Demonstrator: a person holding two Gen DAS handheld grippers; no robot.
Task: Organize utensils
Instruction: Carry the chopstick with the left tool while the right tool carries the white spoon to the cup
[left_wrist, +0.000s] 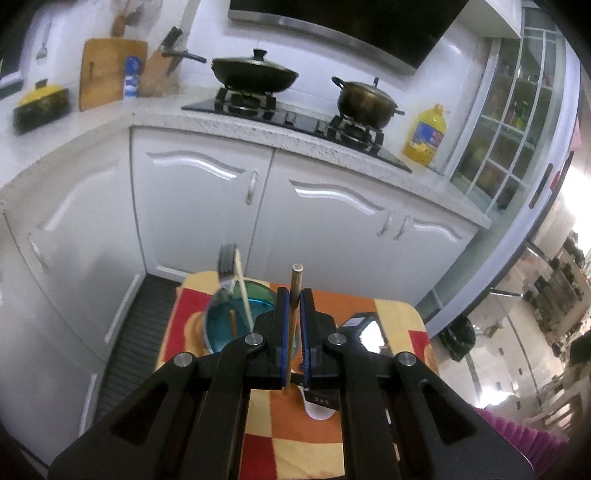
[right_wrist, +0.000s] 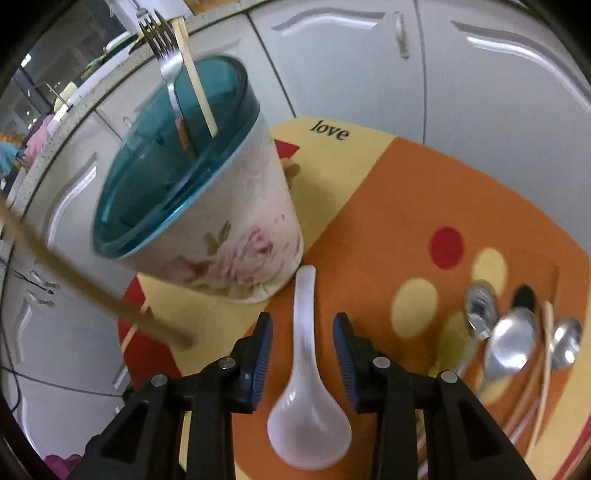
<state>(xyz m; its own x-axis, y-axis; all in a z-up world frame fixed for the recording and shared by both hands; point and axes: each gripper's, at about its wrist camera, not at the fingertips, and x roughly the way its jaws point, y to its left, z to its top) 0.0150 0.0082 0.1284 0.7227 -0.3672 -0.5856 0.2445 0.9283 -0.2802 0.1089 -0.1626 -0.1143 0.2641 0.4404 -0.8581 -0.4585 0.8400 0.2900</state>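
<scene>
Mid-sort, two utensils in hand at once. Left gripper (left_wrist: 294, 325) pinching a wooden chopstick (left_wrist: 294, 295) upright, jaws pressed tight on it, raised just beside the utensil holder (right_wrist: 207, 206). Holder standing on the patterned worktop (right_wrist: 388, 206), already carrying a fork (right_wrist: 168, 62) and a pale chopstick (right_wrist: 194, 77). Right gripper (right_wrist: 303, 354) angled down over the white ceramic spoon (right_wrist: 306, 387), jaws spread either side of its handle, pads not pressing yet. Metal spoons (right_wrist: 513, 343) lying unsorted at right. Next, probably: drop chopstick into holder; close on spoon handle squarely, glazed and likely slippery.
</scene>
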